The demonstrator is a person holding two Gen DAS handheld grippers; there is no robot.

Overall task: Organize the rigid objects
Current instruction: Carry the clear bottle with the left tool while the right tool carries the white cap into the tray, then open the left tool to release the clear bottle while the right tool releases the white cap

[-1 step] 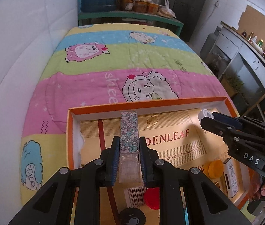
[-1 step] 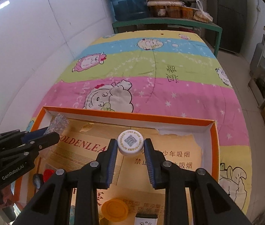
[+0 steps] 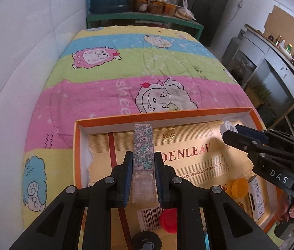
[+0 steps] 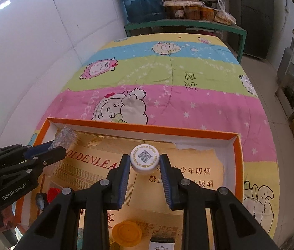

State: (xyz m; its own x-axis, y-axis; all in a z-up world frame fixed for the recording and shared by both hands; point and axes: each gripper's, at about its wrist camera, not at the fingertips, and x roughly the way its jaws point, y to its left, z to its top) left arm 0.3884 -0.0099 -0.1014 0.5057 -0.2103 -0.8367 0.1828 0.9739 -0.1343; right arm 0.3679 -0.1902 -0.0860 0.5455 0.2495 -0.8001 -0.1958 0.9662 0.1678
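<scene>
My left gripper [image 3: 143,162] is shut on a long clear box with a floral lid [image 3: 143,145] and holds it over the left part of the orange-rimmed tray [image 3: 163,112]. The left gripper also shows in the right wrist view [image 4: 57,148], with the floral box [image 4: 64,136] near the tray's back left corner. My right gripper [image 4: 144,162] is shut on a white round cap with a QR code [image 4: 144,159], above the tray's middle. In the left wrist view the right gripper [image 3: 229,132] holds the cap [image 3: 227,126] near the back right corner.
The tray [image 4: 138,128] lies on a striped cartoon quilt [image 3: 147,66] and holds a yellow lid [image 4: 127,233], a red cap [image 3: 168,219], a black roll [image 3: 147,242], a white box [image 3: 256,193]. A white wall [image 3: 22,62] runs along the left. A green shelf [image 4: 184,26] stands behind.
</scene>
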